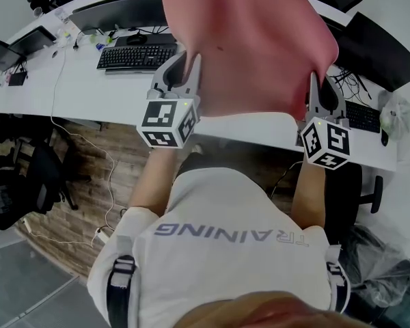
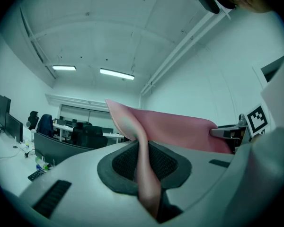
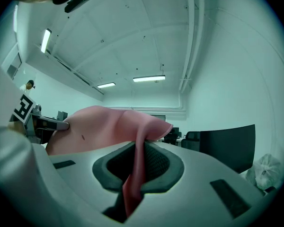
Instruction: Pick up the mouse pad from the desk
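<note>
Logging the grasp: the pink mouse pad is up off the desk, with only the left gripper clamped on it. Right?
Not only the left: the right gripper view shows the right gripper shut on the pink mouse pad too, like the left gripper. The pad is indeed up off the desk.

We see the mouse pad [image 1: 253,46] as a plain pink, thin, flexible sheet with one small dark speck on its surface, raised clear of the white desk [image 1: 89,80] and spread wide between our two hands. Its near edge is pinched at two well-separated spots, the left gripper [image 1: 184,63] closed on one corner region and the right gripper [image 1: 322,80] closed on the other. Between those spots it bows and curls softly instead of lying flat, and its far edge folds over.
</note>
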Tool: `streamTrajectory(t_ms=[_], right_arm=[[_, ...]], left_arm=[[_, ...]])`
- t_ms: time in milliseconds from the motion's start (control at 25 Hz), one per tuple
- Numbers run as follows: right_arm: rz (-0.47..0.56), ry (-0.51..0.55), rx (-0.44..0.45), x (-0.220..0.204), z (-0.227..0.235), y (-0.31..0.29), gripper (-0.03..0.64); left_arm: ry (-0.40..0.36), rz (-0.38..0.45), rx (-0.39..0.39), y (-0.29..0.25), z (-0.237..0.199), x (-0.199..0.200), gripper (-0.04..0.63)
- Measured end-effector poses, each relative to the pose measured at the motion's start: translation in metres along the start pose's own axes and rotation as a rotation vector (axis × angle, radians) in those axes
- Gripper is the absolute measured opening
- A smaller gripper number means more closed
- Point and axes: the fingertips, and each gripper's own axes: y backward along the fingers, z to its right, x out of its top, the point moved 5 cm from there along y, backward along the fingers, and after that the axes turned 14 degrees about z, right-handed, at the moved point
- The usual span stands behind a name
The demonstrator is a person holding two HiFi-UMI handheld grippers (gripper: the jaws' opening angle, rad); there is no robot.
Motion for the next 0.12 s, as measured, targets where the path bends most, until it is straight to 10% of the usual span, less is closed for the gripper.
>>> streamTrajectory(t_ms=[120], right_arm=[[-0.009,0.01,0.006,-0.0007,-0.0026,0.0013,0.058]], left_arm=[[0.009,-0.006,0.004,0.0024,0.0007,-0.0021,0.081]])
